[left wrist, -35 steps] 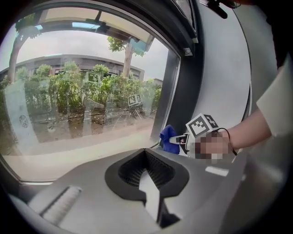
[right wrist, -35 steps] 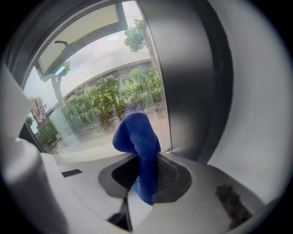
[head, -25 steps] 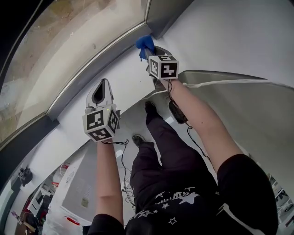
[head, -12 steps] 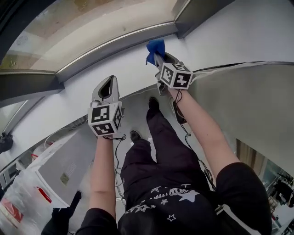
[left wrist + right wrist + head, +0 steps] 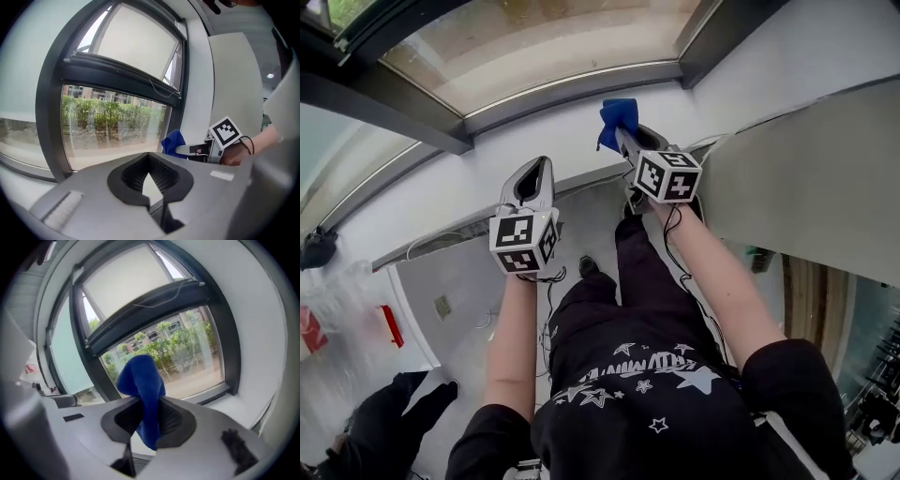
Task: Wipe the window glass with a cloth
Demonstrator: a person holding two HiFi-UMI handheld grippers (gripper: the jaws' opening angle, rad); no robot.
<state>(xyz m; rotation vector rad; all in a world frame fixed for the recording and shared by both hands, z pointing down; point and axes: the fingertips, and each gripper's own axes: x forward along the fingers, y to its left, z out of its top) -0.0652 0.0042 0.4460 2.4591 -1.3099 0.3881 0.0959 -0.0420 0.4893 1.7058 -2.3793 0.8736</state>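
Right gripper (image 5: pixel 622 133) is clamping the blue fabric cloth (image 5: pixel 617 114) by its middle: a bunched end is poking out past the tips and a loose tail is hanging under the jaws (image 5: pixel 149 427). The cloth is sitting just below the bottom edge of the clear window glass (image 5: pixel 544 37), toward its right corner, and isn't touching it as far as I can tell. Left gripper (image 5: pixel 535 171) is hanging further below the glass, jaws closed on nothing. Risks I'm seeing: only a small wad is leading, so the hard jaw tips could be hitting the glass instead of fabric. The grip looks thin, so drag on the pane could be pulling the cloth free. The tail could be snagging on the dark metal window frame (image 5: pixel 394 108) at the glass edge.
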